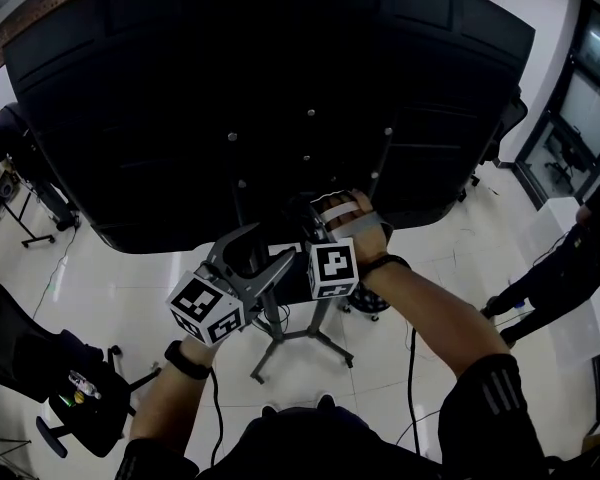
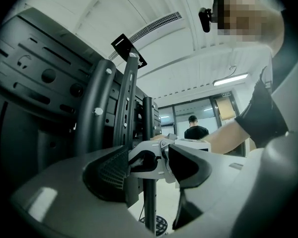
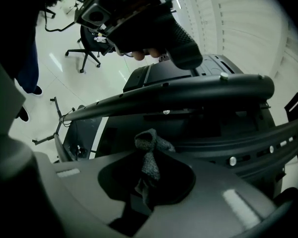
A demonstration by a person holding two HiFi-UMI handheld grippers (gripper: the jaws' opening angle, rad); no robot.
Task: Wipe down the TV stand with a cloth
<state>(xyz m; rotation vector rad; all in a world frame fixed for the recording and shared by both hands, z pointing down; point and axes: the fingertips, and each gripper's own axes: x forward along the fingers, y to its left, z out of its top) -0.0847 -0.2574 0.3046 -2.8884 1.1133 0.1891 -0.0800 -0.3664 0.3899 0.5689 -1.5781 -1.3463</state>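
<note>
A big black TV [image 1: 270, 78] shows its back on a wheeled TV stand [image 1: 302, 336]. In the head view my left gripper [image 1: 257, 251] points up under the TV. It is open, and its jaws straddle the stand's pole [image 2: 149, 197] without touching it. My right gripper [image 3: 148, 158] is shut on a small grey cloth [image 3: 149, 152], whose bunched tip pokes up between the jaws. The cloth sits just below a curved black mount bar [image 3: 188, 90] behind the screen. The right gripper's marker cube [image 1: 332, 268] lies beside the left gripper.
A black office chair [image 1: 65, 383] stands at lower left. One person [image 1: 15, 138] stands by a tripod at the far left, another [image 1: 570, 258] at the right near glass doors [image 1: 590, 98]. Cables trail over the glossy white floor [image 1: 130, 278].
</note>
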